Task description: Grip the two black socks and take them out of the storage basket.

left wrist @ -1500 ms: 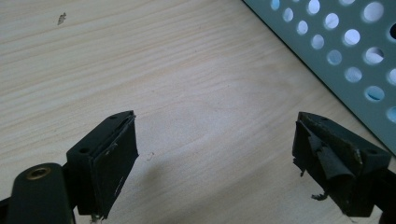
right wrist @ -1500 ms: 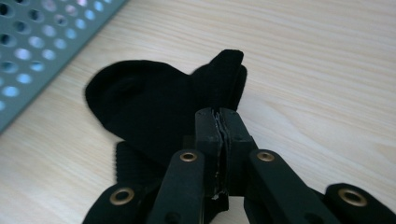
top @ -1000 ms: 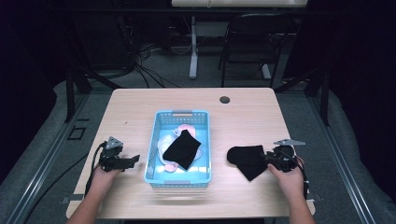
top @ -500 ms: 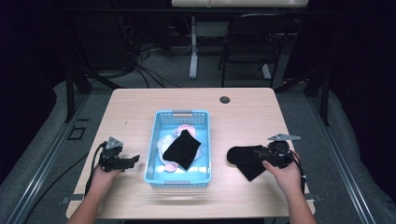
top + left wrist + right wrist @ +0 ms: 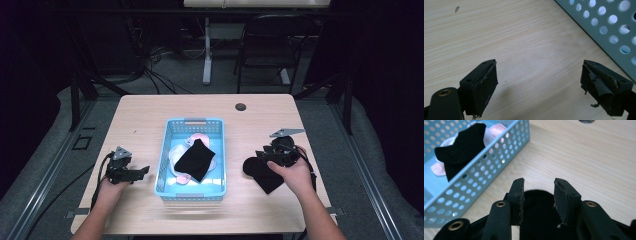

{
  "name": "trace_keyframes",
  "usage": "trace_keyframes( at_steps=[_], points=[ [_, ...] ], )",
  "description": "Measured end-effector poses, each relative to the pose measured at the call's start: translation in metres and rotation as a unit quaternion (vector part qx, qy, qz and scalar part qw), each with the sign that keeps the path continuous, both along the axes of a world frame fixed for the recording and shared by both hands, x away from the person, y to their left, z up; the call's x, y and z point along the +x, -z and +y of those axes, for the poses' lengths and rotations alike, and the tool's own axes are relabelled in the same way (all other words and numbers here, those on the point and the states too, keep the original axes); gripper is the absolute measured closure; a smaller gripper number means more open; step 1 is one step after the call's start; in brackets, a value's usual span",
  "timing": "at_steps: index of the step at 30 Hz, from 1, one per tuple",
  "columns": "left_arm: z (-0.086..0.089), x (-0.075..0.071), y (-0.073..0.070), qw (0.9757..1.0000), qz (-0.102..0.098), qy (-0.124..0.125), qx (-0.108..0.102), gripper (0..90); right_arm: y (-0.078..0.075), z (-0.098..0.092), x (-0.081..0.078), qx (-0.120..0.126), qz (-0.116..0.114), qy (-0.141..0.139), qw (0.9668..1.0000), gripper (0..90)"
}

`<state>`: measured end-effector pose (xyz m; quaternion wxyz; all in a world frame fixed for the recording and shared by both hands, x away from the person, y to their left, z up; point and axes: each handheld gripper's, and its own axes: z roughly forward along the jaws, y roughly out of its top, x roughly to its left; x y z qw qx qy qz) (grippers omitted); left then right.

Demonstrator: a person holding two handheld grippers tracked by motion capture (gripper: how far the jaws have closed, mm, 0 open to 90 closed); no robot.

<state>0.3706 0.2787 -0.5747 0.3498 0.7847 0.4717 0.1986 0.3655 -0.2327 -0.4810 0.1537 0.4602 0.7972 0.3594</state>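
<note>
- Step, as we read it: we sort socks out of the basket (image 5: 220, 150) onto the table (image 5: 145, 112). One black sock (image 5: 262, 172) lies flat on the wood, right of the basket; the put-down looks done.
- Right gripper (image 5: 539, 186): jaws have just been opening and stand partly apart, pads clear of cloth. The sock sits below and behind the tips and nothing is clamped. In the high view this gripper (image 5: 265, 152) hovers at the sock's far edge.
- Left gripper (image 5: 539, 82): jaws wide, bare wood between the pads, nothing held. The basket wall (image 5: 609, 27) is ahead and to its right, close but not touching. In the high view it (image 5: 140, 172) rests just left of the basket.
- Basket contents: a second black sock (image 5: 195, 159) draped over pink and white pieces (image 5: 180, 152). From the right gripper it is ahead and left, behind the perforated wall (image 5: 489, 177).
- Next move, our call: lift clear over the rim, come down on the dark sock in the basket, pinch a single layer. Risk: grabbing the pale items underneath or snagging the rim.
- Surface: pale wood-grain top, a round cable hole (image 5: 241, 106) on the far side; the left pad (image 5: 599, 85) looks frayed.
- Room: dark, grey floor covering, cables and a chair (image 5: 267, 55) beyond the table.
</note>
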Motion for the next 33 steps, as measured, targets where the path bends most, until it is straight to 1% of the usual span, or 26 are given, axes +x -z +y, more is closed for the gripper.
trace_keyframes(
  at_steps=[1, 2, 6, 13, 14, 19, 24, 25, 26, 27, 28, 29, 30, 31, 32, 33],
  points=[
    [0.0, 0.0, 0.0, 1.0, 0.0, 0.0, 0.0, 14.2, 0.0, 0.0, 0.0, 0.0, 0.0, 0.0, 1.0, 60.0],
    [0.0, 0.0, 0.0, 1.0, 0.0, 0.0, 0.0, 14.2, -0.005, 0.005, 0.003, -0.001, -0.002, -0.005, 1.0, 60.1],
    [0.0, 0.0, 0.0, 1.0, 0.0, 0.0, 0.0, 14.2, -0.012, 0.015, 0.007, 0.0, -0.008, -0.016, 0.9998, 60.3],
    [0.0, 0.0, 0.0, 1.0, 0.0, 0.001, 0.0, 14.2, -0.019, 0.024, 0.013, -0.004, -0.011, -0.029, 0.9995, 61.0],
    [0.0, 0.0, 0.0, 1.0, 0.0, 0.001, 0.0, 14.2, -0.02, 0.027, 0.014, 0.002, -0.008, -0.032, 0.9994, 61.1],
    [0.0, 0.0, 0.0, 1.0, 0.0, 0.001, 0.0, 14.2, -0.021, 0.036, 0.018, 0.001, -0.008, -0.043, 0.999, 62.4],
    [0.0, 0.0, 0.0, 1.0, 0.0, 0.002, 0.002, 14.2, -0.022, 0.059, 0.025, 0.004, -0.011, -0.071, 0.9974, 63.8],
    [0.0, 0.0, 0.0, 1.0, 0.0, 0.001, 0.0, 14.2, -0.022, 0.064, 0.027, 0.006, -0.008, -0.078, 0.9969, 63.9],
    [0.0, 0.0, 0.0, 1.0, -0.001, 0.002, 0.001, 14.2, -0.022, 0.069, 0.029, 0.001, -0.007, -0.083, 0.9965, 64.2],
    [0.0, 0.0, 0.0, 1.0, -0.001, 0.002, 0.001, 14.2, -0.022, 0.069, 0.029, 0.001, -0.007, -0.083, 0.9965, 64.2],
    [0.0, 0.0, 0.0, 1.0, 0.0, 0.003, 0.002, 14.2, -0.02, 0.08, 0.034, 0.001, -0.006, -0.091, 0.9958, 65.3],
    [0.0, 0.0, 0.0, 1.0, 0.0, 0.003, 0.002, 14.2, -0.02, 0.08, 0.034, 0.001, -0.006, -0.091, 0.9958, 65.3],
    [0.0, 0.0, 0.0, 1.0, -0.001, 0.003, 0.001, 14.2, -0.018, 0.091, 0.038, 0.0, 0.001, -0.103, 0.9947, 65.5],
    [0.0, 0.0, 0.0, 1.0, -0.001, 0.003, 0.001, 14.2, -0.018, 0.091, 0.038, 0.0, 0.001, -0.103, 0.9947, 65.5],
    [0.0, 0.0, 0.0, 1.0, -0.001, 0.002, -0.001, 14.2, -0.017, 0.103, 0.043, -0.001, 0.006, -0.11, 0.9939, 65.9],
    [0.0, 0.0, 0.0, 1.0, -0.002, 0.002, -0.001, 14.2, -0.016, 0.109, 0.045, -0.002, 0.008, -0.115, 0.9933, 65.9]
  ],
)
